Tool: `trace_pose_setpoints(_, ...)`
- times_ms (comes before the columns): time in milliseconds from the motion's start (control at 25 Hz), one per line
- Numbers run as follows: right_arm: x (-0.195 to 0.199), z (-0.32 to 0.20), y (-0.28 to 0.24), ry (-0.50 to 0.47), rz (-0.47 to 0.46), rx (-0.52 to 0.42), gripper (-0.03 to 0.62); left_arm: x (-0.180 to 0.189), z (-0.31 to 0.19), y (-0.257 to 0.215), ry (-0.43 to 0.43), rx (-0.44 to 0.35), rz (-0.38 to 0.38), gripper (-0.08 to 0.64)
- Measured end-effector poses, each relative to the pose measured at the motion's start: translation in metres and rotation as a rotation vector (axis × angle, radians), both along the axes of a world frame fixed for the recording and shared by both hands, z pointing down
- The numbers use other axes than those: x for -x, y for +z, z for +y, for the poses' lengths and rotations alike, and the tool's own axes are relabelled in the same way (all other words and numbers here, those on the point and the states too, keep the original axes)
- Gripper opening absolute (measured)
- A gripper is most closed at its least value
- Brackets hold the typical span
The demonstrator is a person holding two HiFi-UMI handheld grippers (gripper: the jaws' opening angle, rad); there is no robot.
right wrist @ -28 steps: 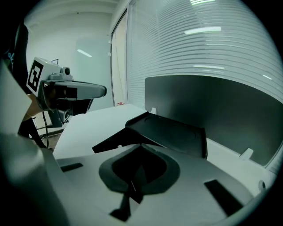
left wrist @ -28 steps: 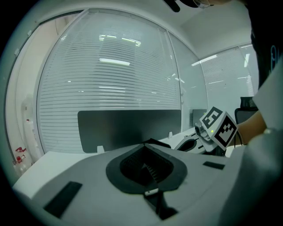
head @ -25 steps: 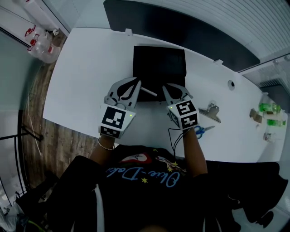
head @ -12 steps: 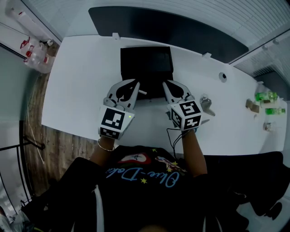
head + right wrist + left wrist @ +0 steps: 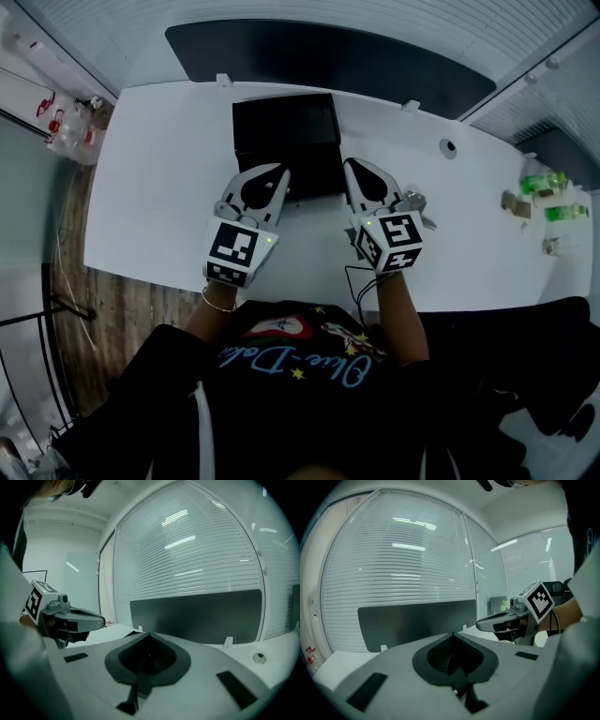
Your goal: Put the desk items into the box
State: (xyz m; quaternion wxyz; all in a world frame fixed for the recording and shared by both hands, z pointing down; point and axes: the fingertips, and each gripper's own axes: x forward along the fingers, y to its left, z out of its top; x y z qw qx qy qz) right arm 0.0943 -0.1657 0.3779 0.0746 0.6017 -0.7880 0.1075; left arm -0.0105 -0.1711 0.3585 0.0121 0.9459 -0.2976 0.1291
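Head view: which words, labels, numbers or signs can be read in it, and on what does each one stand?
"Blue-Da…", light-blue script on the person's black shirt; the rest is lost in folds.
Left tool and right tool: their cubes bear only black-and-white square patterns, no words.
Red print on the clear containers, upper left: too small to read.
Green items, far right: too small to read.
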Motion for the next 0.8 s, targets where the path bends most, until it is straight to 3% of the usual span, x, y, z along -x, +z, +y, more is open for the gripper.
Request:
trace_pose_setpoints(440, -0.036, 0.031, -0.037, 0.118, -0.02, -0.166, 0.009, -0.03, 0.025, -0.007, 0.068, -0.021, -0.012, 0.008)
trace_pose_setpoints(800, -0.062, 0.059, -0.048, 0.183, -0.041, -0.203, 0.009, -0.051, 0.048, -0.011, 0.112, -0.034, -0.027, 0.008)
